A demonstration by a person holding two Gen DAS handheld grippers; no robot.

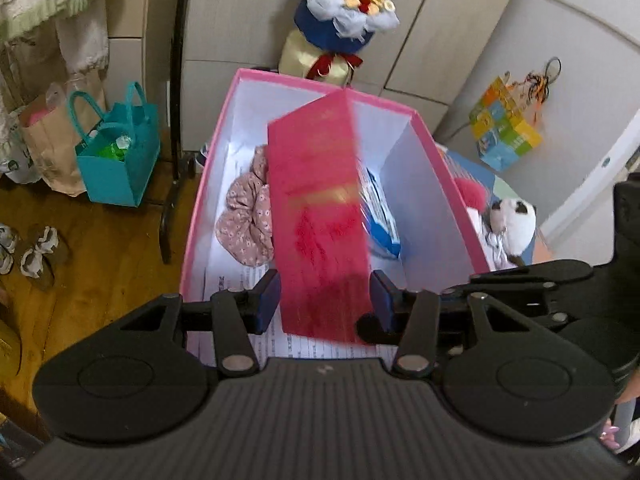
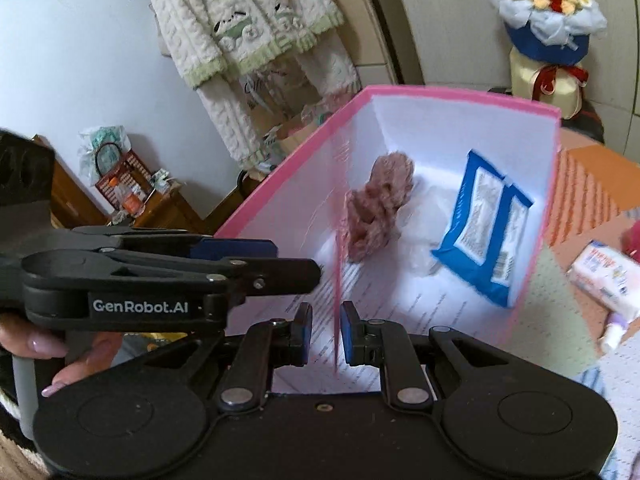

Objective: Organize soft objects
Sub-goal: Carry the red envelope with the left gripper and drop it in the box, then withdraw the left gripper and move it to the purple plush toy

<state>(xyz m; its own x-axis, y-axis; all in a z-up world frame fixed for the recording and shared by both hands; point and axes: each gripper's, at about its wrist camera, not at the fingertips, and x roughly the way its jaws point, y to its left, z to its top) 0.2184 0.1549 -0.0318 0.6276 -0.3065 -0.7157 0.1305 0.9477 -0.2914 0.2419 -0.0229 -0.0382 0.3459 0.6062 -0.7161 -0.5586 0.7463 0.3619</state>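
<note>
Pink box point(image 1: 208, 184), white inside, open on top; inside it a floral scrunchie point(image 1: 246, 220), a blue wipes pack point(image 2: 486, 224) and printed paper on the floor. Red translucent sheet point(image 1: 320, 216) standing on edge over the box (blurred, seen edge-on from the right wrist), long axis running away from the tongs toward the far wall. Left tongs point(image 1: 325, 300) clamped on its near end, right tongs point(image 2: 326, 330) nearly together, pinching the thin edge. Beside the box: panda plush point(image 1: 514, 220), red fluffy item point(image 1: 472, 192). Behind, a bouquet point(image 1: 346, 4); on the floor, a teal bag point(image 1: 120, 160).
</note>
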